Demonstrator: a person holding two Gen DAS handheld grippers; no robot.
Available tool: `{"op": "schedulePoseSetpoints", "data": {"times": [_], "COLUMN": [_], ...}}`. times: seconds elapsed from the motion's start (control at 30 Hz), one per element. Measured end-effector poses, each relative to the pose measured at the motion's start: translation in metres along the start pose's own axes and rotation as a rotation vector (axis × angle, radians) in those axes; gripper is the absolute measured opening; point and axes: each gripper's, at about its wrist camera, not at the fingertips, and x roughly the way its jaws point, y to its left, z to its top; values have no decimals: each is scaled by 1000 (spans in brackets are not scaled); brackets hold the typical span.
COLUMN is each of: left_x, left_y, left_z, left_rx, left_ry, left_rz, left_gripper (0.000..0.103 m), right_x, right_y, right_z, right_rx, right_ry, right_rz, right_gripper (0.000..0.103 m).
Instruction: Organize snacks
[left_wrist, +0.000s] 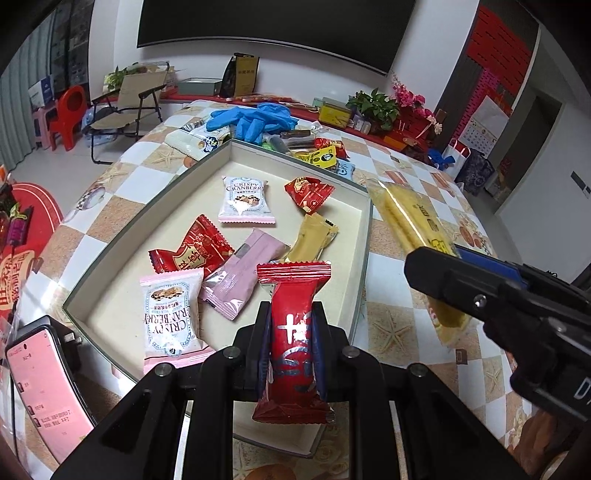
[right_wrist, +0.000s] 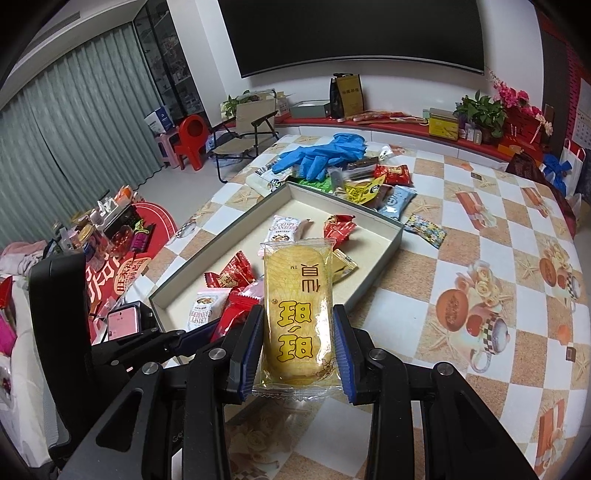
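Observation:
My left gripper (left_wrist: 290, 325) is shut on a red snack packet (left_wrist: 293, 332), held over the near edge of the shallow cream box (left_wrist: 364, 236). My right gripper (right_wrist: 299, 332) is shut on a yellow rice-cracker packet (right_wrist: 297, 306); in the left wrist view that yellow packet (left_wrist: 410, 221) hangs just right of the box. Several snacks lie in the box: two Crispy Cranberry packets (left_wrist: 245, 199) (left_wrist: 170, 317), red packets (left_wrist: 192, 247) (left_wrist: 308, 192), a pink packet (left_wrist: 242, 271) and a pale yellow one (left_wrist: 312, 236).
Blue gloves (right_wrist: 325, 153) and a heap of loose snacks (right_wrist: 373, 184) lie behind the box on the checked tablecloth (right_wrist: 480, 258). A pink-screened phone (left_wrist: 48, 387) stands at the table's left. A folding chair (right_wrist: 247, 133) and a red stool (right_wrist: 192, 138) stand on the floor beyond.

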Motion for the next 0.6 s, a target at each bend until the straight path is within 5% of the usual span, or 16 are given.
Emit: {"op": "schedulePoseSetpoints", "data": {"times": [0.6], "left_x": [11], "left_y": [20], "left_z": [7], "left_rx": [-24], "left_ry": [16], "left_rz": [55], "left_gripper": [21], "right_x": [22], "right_y": [3], "right_z": [8], "right_rx": [-8], "right_ry": [22], "right_rz": [30], "right_gripper": [37]}}
